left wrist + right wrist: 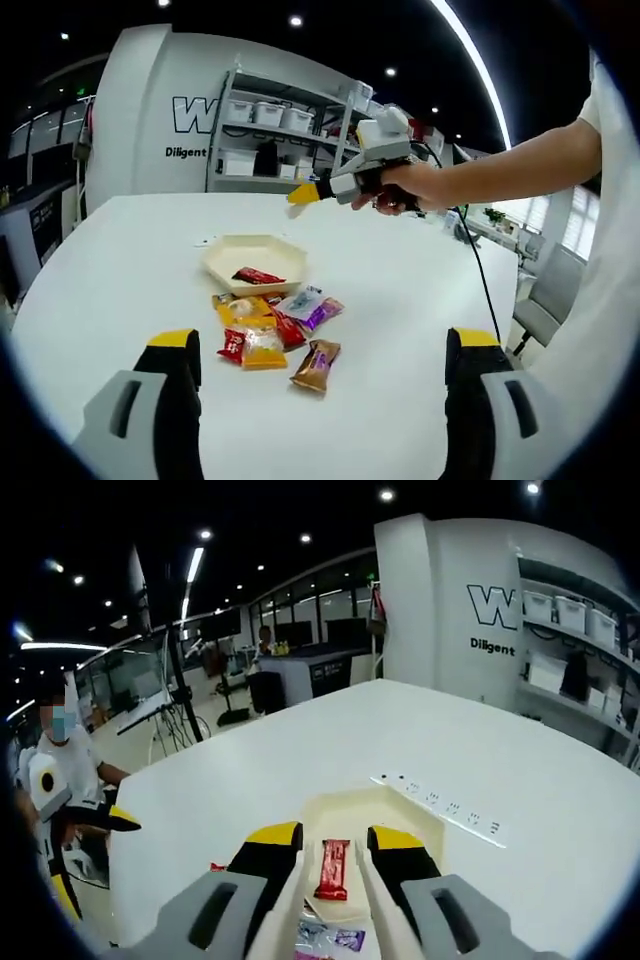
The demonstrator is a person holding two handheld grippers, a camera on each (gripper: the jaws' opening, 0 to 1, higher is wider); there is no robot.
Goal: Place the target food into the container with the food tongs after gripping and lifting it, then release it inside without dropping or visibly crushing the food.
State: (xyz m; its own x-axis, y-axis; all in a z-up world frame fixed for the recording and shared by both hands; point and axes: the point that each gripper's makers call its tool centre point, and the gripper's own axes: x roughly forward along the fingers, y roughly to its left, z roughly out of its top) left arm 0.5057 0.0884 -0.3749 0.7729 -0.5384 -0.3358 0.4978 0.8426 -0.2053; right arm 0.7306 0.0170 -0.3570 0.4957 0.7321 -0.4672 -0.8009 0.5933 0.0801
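I see the tongs (pixel 335 880) spread over the tray (pixel 400 815), nothing pinched, red bar (pixel 332 868) inside. At 6 o'clock from the tray lies the snack pile (pixel 275 335); the white table (pixel 120 270) is open around.

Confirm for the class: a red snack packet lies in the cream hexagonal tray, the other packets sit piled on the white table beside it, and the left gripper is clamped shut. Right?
Wrong on one point: the left gripper is open, jaws wide apart, as the left gripper view shows. The red snack packet does lie in the cream hexagonal tray, with the other packets piled on the white table.
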